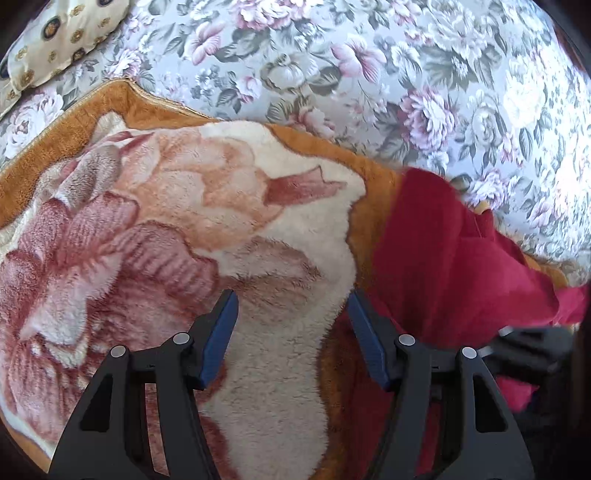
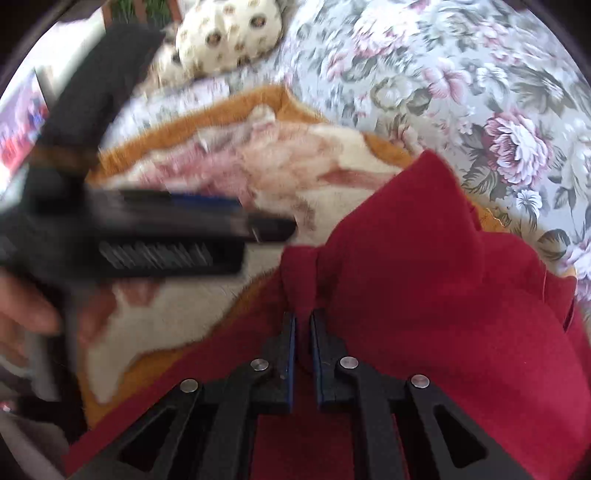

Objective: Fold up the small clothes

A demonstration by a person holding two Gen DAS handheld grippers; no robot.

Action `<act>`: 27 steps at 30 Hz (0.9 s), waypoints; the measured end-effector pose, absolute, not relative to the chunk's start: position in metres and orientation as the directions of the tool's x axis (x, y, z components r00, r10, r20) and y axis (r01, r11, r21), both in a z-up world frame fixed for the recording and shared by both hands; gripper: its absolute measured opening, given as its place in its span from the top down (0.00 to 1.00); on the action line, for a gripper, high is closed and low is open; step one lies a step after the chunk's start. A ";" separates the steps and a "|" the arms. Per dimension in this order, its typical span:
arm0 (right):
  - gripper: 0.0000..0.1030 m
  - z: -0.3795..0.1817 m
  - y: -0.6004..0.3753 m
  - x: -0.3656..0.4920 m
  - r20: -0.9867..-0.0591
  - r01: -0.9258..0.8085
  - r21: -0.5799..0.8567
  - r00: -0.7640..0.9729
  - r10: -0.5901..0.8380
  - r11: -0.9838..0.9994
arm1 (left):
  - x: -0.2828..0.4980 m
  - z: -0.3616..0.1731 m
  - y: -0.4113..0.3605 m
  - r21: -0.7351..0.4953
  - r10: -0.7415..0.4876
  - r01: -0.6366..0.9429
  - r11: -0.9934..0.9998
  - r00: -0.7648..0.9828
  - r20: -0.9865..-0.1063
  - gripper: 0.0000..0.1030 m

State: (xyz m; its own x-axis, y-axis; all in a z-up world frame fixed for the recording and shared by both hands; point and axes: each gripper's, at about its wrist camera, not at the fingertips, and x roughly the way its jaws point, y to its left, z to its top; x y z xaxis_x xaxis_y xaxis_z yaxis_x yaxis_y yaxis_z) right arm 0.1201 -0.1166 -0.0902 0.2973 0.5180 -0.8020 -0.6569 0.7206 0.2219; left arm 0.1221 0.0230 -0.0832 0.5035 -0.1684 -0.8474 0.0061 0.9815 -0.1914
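Right up close, the right tool (image 2: 303, 321) has its two blue-padded fingers pinched on a bunched fold of one soft dark red cloth garment (image 2: 424, 295). The red garment lies rumpled on the right side of one fluffy orange-edged blanket with big pink and cream flowers (image 1: 166, 221). The left tool (image 1: 291, 299) has its two fingers wide apart, with nothing between them. It hangs over the cream part of the blanket, just left of the red garment (image 1: 443, 258). In the right tool's view the left tool (image 2: 266, 221) looks blurry, and a bit of a hand (image 2: 26, 317) shows below it. Farther back, the blanket rests on one pale grey bedspread with pink flowers (image 1: 369, 74). Farthest away sits one cream pillow with dark round spots (image 2: 229, 33).
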 end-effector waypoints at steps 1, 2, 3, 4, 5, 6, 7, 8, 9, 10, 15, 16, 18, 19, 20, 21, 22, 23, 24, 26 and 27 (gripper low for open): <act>0.93 -0.082 -0.125 0.123 -0.785 -0.646 0.264 0.288 0.549 0.716 | 0.122 -0.085 0.021 -0.181 -0.161 0.009 0.983 0.507 -0.847 0.39; 0.92 -0.074 -0.133 0.126 -0.766 -0.637 0.293 0.289 0.574 0.713 | 0.121 -0.085 0.021 -0.173 -0.155 0.013 0.985 0.515 -0.843 0.39; 0.90 -0.062 -0.145 0.131 -0.740 -0.620 0.312 0.317 0.593 0.720 | 0.121 -0.086 0.021 -0.168 -0.152 0.017 0.986 0.523 -0.838 0.39; 0.83 -0.055 -0.151 0.135 -0.729 -0.603 0.304 0.351 0.588 0.737 | 0.121 -0.087 0.022 -0.171 -0.154 0.017 0.985 0.524 -0.837 0.39; 0.79 -0.048 -0.157 0.142 -0.724 -0.581 0.288 0.388 0.571 0.761 | 0.122 -0.089 0.023 -0.180 -0.160 0.011 0.984 0.523 -0.838 0.39; 0.73 -0.043 -0.161 0.152 -0.724 -0.557 0.277 0.415 0.551 0.783 | 0.122 -0.091 0.024 -0.196 -0.169 0.004 0.981 0.521 -0.837 0.39; 0.72 -0.041 -0.161 0.164 -0.727 -0.531 0.263 0.439 0.527 0.805 | 0.121 -0.092 0.025 -0.204 -0.175 0.001 0.979 0.523 -0.834 0.39; 0.71 -0.041 -0.159 0.174 -0.732 -0.520 0.262 0.442 0.518 0.813 | 0.121 -0.091 0.025 -0.207 -0.177 0.003 0.978 0.525 -0.832 0.39; 0.69 -0.042 -0.154 0.185 -0.740 -0.512 0.263 0.437 0.512 0.818 | 0.121 -0.091 0.025 -0.207 -0.179 0.006 0.978 0.527 -0.831 0.39; 0.63 -0.046 -0.144 0.199 -0.753 -0.517 0.261 0.419 0.507 0.815 | 0.121 -0.091 0.025 -0.206 -0.180 0.009 0.978 0.528 -0.830 0.39; 0.75 -0.075 -0.104 0.233 -0.832 -0.590 0.221 0.301 0.466 0.777 | 0.121 -0.091 0.026 -0.218 -0.190 0.010 0.976 0.533 -0.825 0.39; 0.92 -0.077 -0.100 0.233 -0.841 -0.600 0.207 0.295 0.454 0.773 | 0.120 -0.092 0.027 -0.223 -0.193 0.010 0.975 0.536 -0.822 0.39; 0.93 -0.077 -0.096 0.231 -0.837 -0.628 0.155 0.327 0.439 0.762 | 0.119 -0.092 0.027 -0.228 -0.194 0.004 0.974 0.540 -0.819 0.39; 0.93 -0.074 -0.095 0.231 -0.830 -0.634 0.124 0.355 0.430 0.763 | 0.119 -0.092 0.027 -0.226 -0.192 0.003 0.974 0.542 -0.818 0.39; 0.93 -0.072 -0.097 0.233 -0.823 -0.626 0.105 0.381 0.421 0.773 | 0.119 -0.092 0.026 -0.222 -0.188 0.003 0.975 0.543 -0.818 0.39; 0.94 -0.070 -0.098 0.238 -0.815 -0.605 0.091 0.412 0.408 0.791 | 0.119 -0.092 0.025 -0.217 -0.184 0.005 0.976 0.546 -0.817 0.39; 0.94 -0.070 -0.102 0.245 -0.809 -0.577 0.079 0.439 0.390 0.813 | 0.119 -0.092 0.024 -0.215 -0.183 0.007 0.977 0.550 -0.815 0.39; 0.94 -0.072 -0.103 0.250 -0.807 -0.556 0.072 0.455 0.376 0.828 | 0.120 -0.092 0.023 -0.213 -0.182 0.009 0.977 0.555 -0.812 0.38; 0.94 -0.077 -0.103 0.256 -0.811 -0.541 0.074 0.456 0.366 0.838 | 0.120 -0.093 0.022 -0.210 -0.179 0.010 0.978 0.558 -0.810 0.38; 0.94 -0.091 -0.098 0.264 -0.819 -0.518 0.088 0.448 0.358 0.851 | 0.121 -0.094 0.023 -0.214 -0.183 0.009 0.977 0.558 -0.809 0.38; 0.93 -0.097 -0.097 0.265 -0.822 -0.513 0.107 0.437 0.366 0.852 | 0.121 -0.095 0.024 -0.220 -0.188 0.009 0.976 0.556 -0.810 0.38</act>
